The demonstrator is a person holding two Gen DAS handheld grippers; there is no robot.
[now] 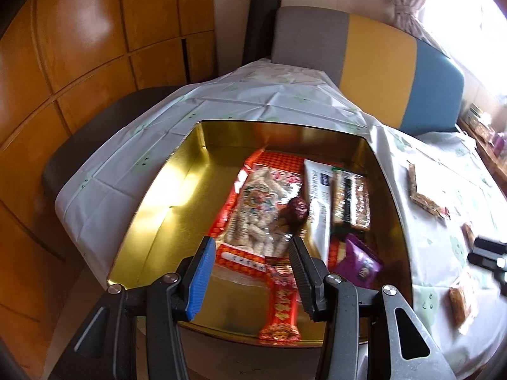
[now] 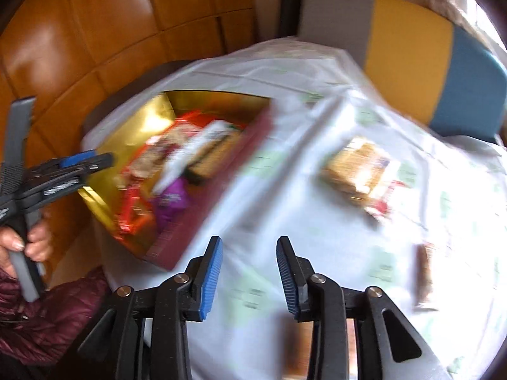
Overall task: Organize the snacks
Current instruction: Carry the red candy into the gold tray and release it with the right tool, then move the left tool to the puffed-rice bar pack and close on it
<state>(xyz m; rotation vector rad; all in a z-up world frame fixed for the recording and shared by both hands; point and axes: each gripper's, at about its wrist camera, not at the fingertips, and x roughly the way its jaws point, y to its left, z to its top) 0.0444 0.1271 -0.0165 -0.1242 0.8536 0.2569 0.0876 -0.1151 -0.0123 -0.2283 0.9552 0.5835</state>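
Note:
A gold tin box sits on the white tablecloth and holds several snacks: a clear bag of rice crackers, a white bar, a nut bar, a purple packet, a red date and a red wrapper. My left gripper is open and empty above the near end of the box. My right gripper is open and empty over the tablecloth, right of the box. The right view is blurred. A tan snack pack and a brown bar lie on the cloth.
Loose snacks lie on the cloth right of the box, among them a nut bar and a wrapped piece. A grey, yellow and blue bench back stands behind the table. Wooden panels are at the left.

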